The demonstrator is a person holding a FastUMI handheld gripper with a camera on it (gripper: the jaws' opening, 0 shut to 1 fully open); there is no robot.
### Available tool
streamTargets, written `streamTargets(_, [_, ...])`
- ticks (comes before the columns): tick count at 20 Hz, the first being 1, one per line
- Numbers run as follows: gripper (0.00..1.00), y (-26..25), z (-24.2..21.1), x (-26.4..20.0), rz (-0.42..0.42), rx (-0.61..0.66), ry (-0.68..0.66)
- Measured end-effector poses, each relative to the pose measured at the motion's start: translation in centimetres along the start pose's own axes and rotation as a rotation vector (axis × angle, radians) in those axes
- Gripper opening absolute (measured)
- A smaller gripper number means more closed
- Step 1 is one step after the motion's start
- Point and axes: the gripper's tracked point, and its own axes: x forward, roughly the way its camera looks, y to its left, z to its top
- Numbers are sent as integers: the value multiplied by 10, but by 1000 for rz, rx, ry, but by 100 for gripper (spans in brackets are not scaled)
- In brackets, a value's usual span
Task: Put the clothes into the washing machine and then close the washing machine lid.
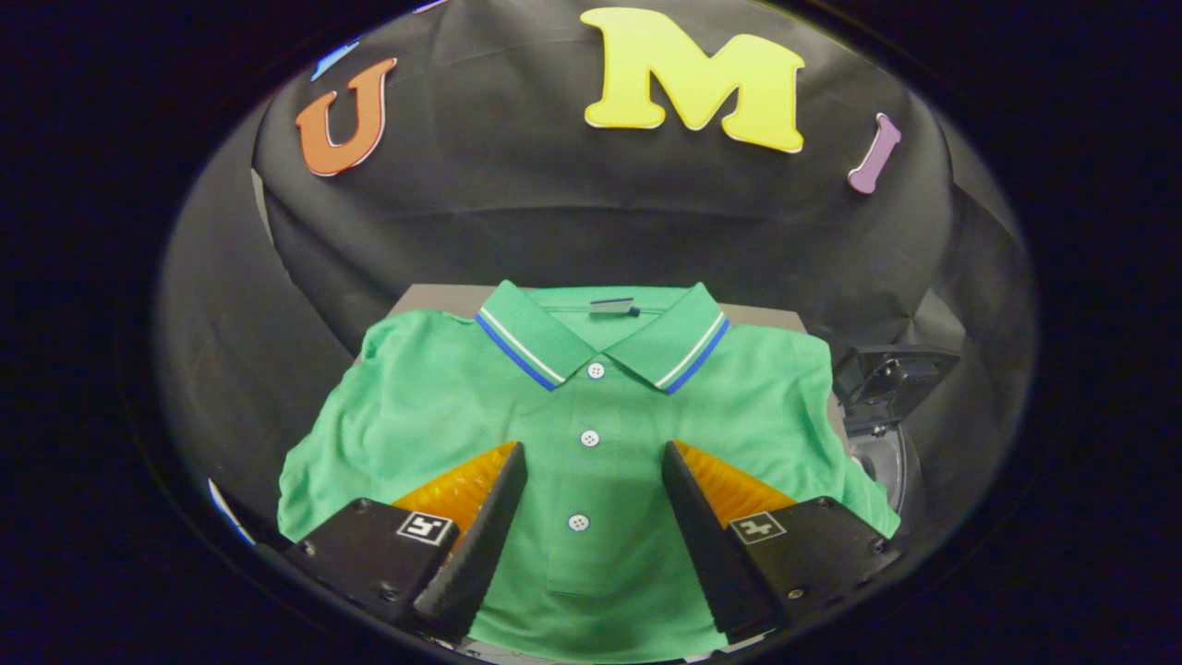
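Fingers (pixel 503 480) on our gripper (pixel 594 453) are spread wide apart and grasping nothing — we've got them hovering over the front of a green polo shirt (pixel 591 434), with the button placket running right down the gap between them. We see the shirt laid flat, front up, on a grey surface (pixel 434 297), collar (pixel 600 337) at the far end with its blue and white trim, three white buttons in a row. Off to the right, just beside the shirt's sleeve, sits the washing machine (pixel 882 443) — a dark raised lid (pixel 891 374) and a round grey opening below it. Behind everything hangs the black booth cloth (pixel 517 212).
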Motion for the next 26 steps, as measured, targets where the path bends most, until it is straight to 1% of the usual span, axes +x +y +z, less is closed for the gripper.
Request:
streamTargets(1, [83,0,2,2,12,-15,-9])
streamTargets(3, [53,-3,7,4,15,-22,-41])
streamTargets(5, [23,-6,8,4,36,-41,-61])
streamTargets(6, [19,-8,4,3,52,-38,-62])
streamTargets(7, [9,-9,1,-1,71,-33,-58])
streamTargets(11, [6,-14,-20,-31,139,-29,-93])
streamTargets(15, [6,-31,-32,-79,172,-6,-172])
streamTargets(19, [5,-60,-40,-141,176,11,-282])
streamTargets(22, [5,-91,-52,-194,170,48,-363])
streamTargets(26, [5,-147,-64,-259,140,93,-457])
